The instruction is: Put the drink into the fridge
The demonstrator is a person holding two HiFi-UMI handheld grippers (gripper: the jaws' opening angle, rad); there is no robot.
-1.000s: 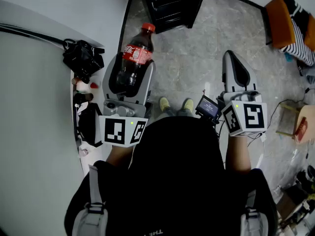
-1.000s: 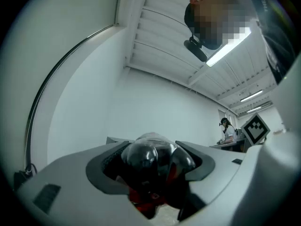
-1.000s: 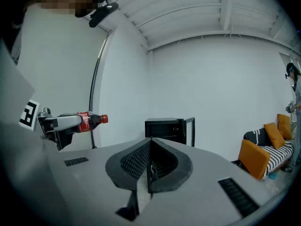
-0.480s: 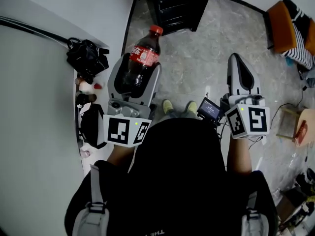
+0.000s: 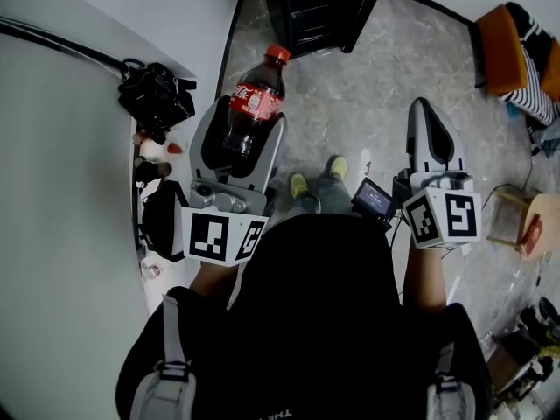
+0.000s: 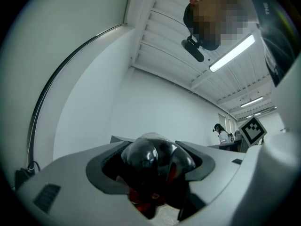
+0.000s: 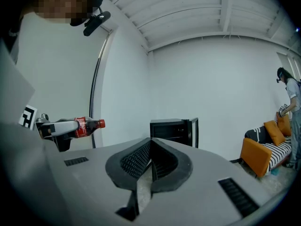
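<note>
- We have the cola bottle (image 5: 251,103) in hand. Our left gripper (image 5: 245,121) grasps its body, jaws wide around it, with the red cap toward the black mini fridge (image 5: 319,7).
- It is not in yet: the bottle hangs just short of the fridge, whose door looks open.
- We judge what remains: reach the fridge, set the bottle inside, let go.
- Our right gripper (image 5: 426,112) is clenched on nothing, also short of the fridge.
- The bottle is clear plastic with dark drink and a red label, and lies near level.

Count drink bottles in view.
1: a cola bottle clamped in the left gripper, cap toward the black fridge. The clutter by the wall could hide others.
</note>
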